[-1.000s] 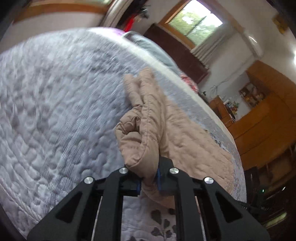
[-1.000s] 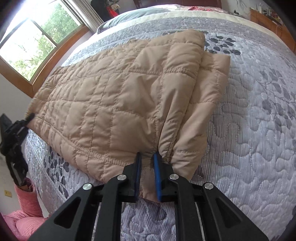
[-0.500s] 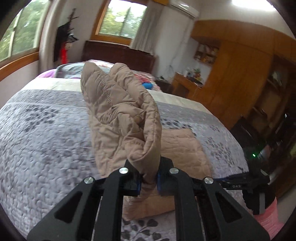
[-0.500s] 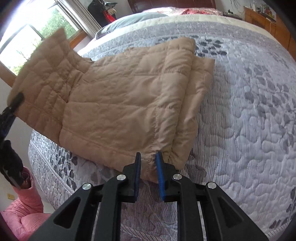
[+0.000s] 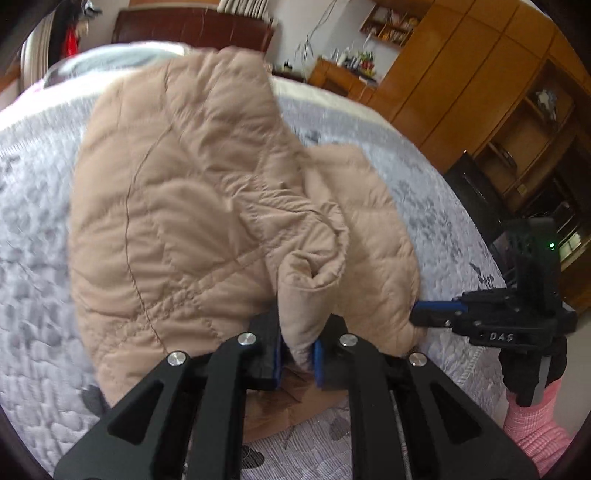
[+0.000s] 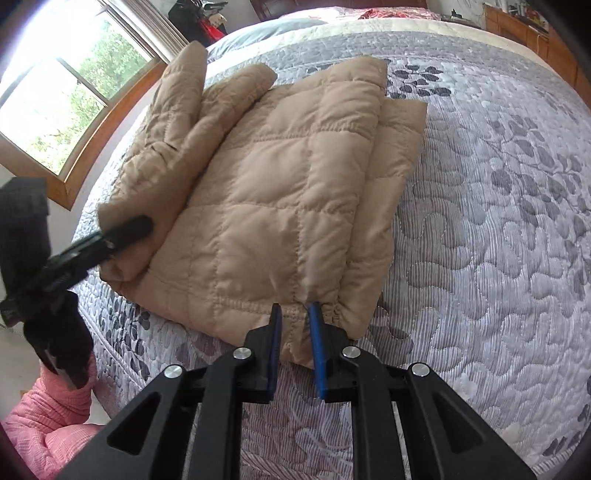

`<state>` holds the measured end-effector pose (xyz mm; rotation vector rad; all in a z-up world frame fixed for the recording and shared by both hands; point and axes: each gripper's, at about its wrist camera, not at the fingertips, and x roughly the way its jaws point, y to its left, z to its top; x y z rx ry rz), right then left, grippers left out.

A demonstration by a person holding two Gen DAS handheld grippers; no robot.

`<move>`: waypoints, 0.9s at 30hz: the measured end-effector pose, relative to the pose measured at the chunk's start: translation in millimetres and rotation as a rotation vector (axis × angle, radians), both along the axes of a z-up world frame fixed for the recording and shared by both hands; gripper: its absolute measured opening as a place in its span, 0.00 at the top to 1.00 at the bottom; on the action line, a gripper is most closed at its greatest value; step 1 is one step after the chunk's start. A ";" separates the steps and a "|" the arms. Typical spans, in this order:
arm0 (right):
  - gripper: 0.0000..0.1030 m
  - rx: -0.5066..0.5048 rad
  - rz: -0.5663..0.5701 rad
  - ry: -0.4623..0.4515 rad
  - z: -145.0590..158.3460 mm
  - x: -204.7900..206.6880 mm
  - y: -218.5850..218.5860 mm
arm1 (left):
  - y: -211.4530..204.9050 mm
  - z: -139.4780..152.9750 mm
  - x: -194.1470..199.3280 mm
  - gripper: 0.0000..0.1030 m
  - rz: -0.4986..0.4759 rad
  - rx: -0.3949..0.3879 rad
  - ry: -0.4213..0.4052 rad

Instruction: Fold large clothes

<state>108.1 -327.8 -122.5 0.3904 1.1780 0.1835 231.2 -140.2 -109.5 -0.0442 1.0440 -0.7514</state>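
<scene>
A tan quilted jacket (image 6: 288,184) lies on the grey leaf-patterned quilt (image 6: 480,221) of a bed. My right gripper (image 6: 294,314) is at the jacket's near hem, its jaws closing with the hem pinched between the blue pads. My left gripper (image 5: 297,332) is shut on a bunched edge of the jacket (image 5: 184,221) and holds that side folded over the rest. The right wrist view shows the left gripper (image 6: 125,229) at the folded flap's near left corner. In the left wrist view the right gripper (image 5: 436,314) touches the jacket's right edge.
The bed's near edge runs just below both grippers. A person's pink sleeve (image 6: 48,435) and black glove are at the lower left. A window (image 6: 55,103) is left of the bed; wooden cabinets (image 5: 461,74) and a dark headboard (image 5: 192,29) stand beyond it.
My left gripper has lifted the jacket's side and carried it across toward the right gripper, laying it over the rest. The right gripper has stayed at the hem.
</scene>
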 end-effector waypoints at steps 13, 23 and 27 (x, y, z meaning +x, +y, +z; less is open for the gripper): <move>0.84 -0.020 0.001 0.028 -6.3 7.8 12.9 | 16.2 -2.6 6.3 0.87 -0.007 -0.037 0.060; 0.54 -0.001 0.023 -0.062 43.3 17.9 24.5 | 78.2 63.0 -15.3 0.64 -0.013 -0.204 0.072; 0.34 0.016 0.027 -0.084 65.9 37.9 33.0 | 105.1 70.7 7.3 0.64 0.199 -0.003 -0.053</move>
